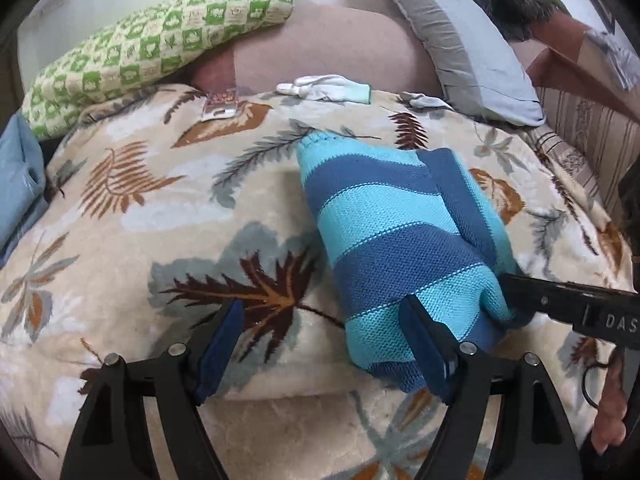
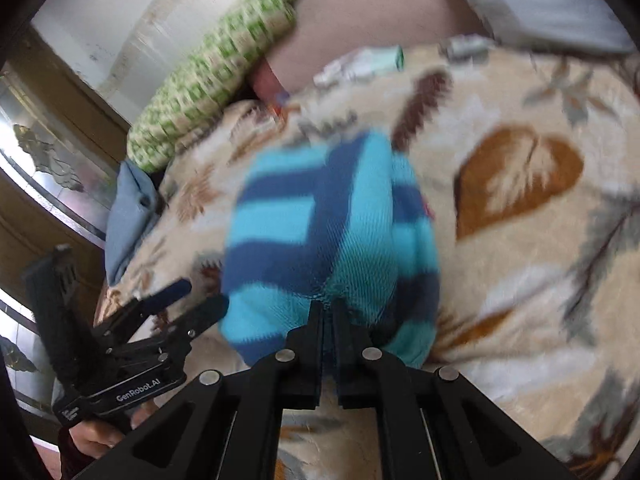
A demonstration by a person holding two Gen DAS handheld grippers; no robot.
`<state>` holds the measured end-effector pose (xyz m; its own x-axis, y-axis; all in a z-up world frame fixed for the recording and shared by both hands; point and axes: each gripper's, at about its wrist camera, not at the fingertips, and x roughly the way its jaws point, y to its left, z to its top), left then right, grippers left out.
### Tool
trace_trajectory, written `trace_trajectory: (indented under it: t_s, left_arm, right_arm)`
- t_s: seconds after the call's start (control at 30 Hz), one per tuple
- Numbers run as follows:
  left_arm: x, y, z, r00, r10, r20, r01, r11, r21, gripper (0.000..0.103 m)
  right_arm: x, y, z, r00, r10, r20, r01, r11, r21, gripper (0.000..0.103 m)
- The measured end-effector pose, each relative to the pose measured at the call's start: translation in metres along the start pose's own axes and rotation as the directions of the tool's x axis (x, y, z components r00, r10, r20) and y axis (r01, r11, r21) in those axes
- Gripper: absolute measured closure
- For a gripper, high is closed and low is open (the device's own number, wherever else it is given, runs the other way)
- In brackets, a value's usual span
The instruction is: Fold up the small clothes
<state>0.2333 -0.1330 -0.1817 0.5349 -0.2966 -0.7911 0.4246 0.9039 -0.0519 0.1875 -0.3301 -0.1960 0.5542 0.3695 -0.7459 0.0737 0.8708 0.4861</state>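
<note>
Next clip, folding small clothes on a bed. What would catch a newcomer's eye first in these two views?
The blue striped knit, folded into a bundle, lies in the middle of the leaf-patterned blanket. The right gripper is pinched shut on its near edge, while the left gripper stands open at the knit's left side, one finger against it. Behind, a green checked pillow lies along the wall and a white glove at the blanket's far edge.

Striped garment (image 1: 384,240): coarse matt knit. Blanket (image 1: 160,240): fuzzy plush. Grippers: matt black plastic, shiny metal pins. Checked pillow (image 1: 160,44): cloth.
</note>
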Motion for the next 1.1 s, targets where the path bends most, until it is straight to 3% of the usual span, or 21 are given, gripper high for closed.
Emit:
trace_trajectory:
  t_s: [0.2, 0.37, 0.5, 0.6, 0.8, 1.1]
  left_arm:
    - [-0.006, 0.01, 0.0, 1.0, -0.028, -0.013, 0.027, 0.999, -0.047, 0.022]
    - [-0.016, 0.006, 0.002, 1.0, 0.006, 0.022, -0.005, 1.0, -0.025, 0.022]
    - [-0.025, 0.003, 0.005, 0.998, 0.017, 0.064, -0.016, 1.0, -0.008, 0.022]
    - [-0.016, 0.0, 0.003, 0.999, 0.031, 0.025, -0.031, 0.999, 0.014, 0.022]
    - [-0.006, 0.0, 0.0, 1.0, 0.018, -0.002, -0.018, 1.0, 0.007, 0.022]
    - [-0.013, 0.001, 0.001, 1.0, 0.031, 0.004, -0.031, 0.999, -0.014, 0.022]
  right_arm:
    - [0.0, 0.01, -0.005, 0.999, -0.041, 0.033, 0.043, 0.997, -0.063, 0.096]
    - [-0.002, -0.001, 0.0, 1.0, 0.006, 0.02, -0.006, 1.0, -0.008, 0.096]
    - [-0.019, 0.007, 0.006, 0.994, 0.012, 0.11, -0.008, 0.999, -0.036, 0.096]
    - [-0.027, 0.016, 0.006, 0.988, 0.044, 0.148, -0.035, 0.997, -0.066, 0.096]
    - [0.012, 0.014, 0.0, 1.0, -0.021, 0.011, 0.022, 0.997, -0.068, 0.097]
    - [0.003, 0.018, 0.003, 0.999, -0.021, 0.024, 0.023, 0.996, -0.085, 0.097]
